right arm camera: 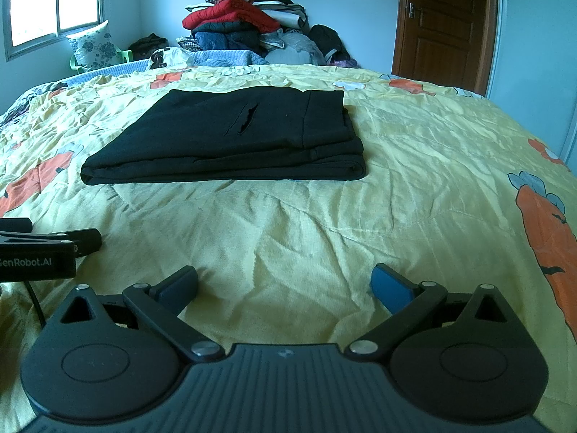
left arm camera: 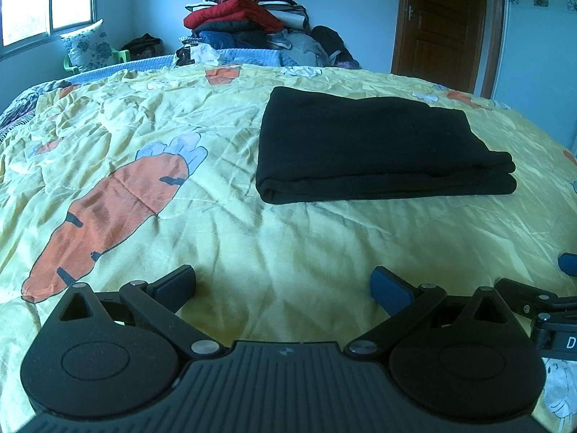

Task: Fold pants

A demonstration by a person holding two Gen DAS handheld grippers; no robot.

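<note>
Black pants (left arm camera: 375,144) folded flat on yellow carrot-print quilt (left arm camera: 223,223), ahead of me, well apart from both grippers. My left gripper (left arm camera: 283,285) spread wide, holding nothing. My right gripper (right arm camera: 285,283) likewise spread, nothing between fingers. Clothes pile (right arm camera: 245,18) beyond bed.

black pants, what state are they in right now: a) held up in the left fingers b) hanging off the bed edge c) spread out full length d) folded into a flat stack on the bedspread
d: the black pants lie in folded layers on the yellow bedspread, clear of both open grippers.
</note>
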